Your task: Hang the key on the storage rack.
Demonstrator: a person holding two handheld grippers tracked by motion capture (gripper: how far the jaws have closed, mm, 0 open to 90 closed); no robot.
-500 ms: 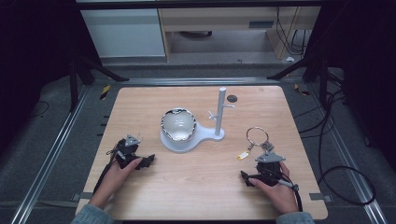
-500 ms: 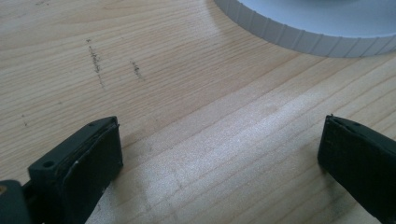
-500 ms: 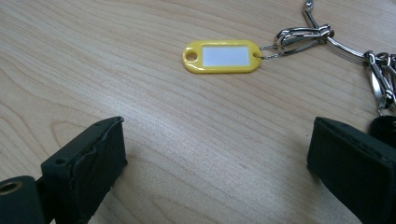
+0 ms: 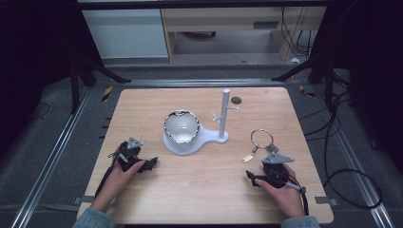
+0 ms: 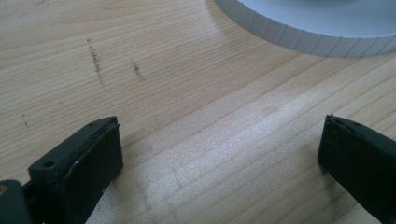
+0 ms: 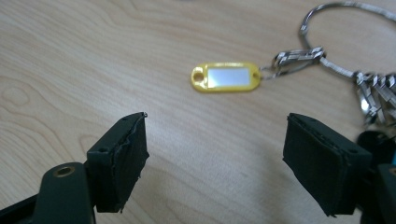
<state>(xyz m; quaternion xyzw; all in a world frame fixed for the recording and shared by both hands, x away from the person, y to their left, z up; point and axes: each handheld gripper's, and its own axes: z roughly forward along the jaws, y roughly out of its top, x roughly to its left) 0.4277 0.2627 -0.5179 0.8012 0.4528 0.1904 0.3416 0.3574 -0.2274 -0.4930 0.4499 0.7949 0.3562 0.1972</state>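
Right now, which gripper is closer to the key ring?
Right. The right gripper sits just below the key ring, jaws open toward its yellow tag. The left gripper is across the table, beyond the white stand.

White stand (image 4: 222,116), bowl (image 4: 181,127), table (image 4: 142,104)

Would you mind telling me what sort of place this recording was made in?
Probably a lab or test workspace, not a home: a bare wooden table on metal rails, loose cables on the dark floor, and plain office cabinets behind. A white stand sits on the table like a set-up prop.
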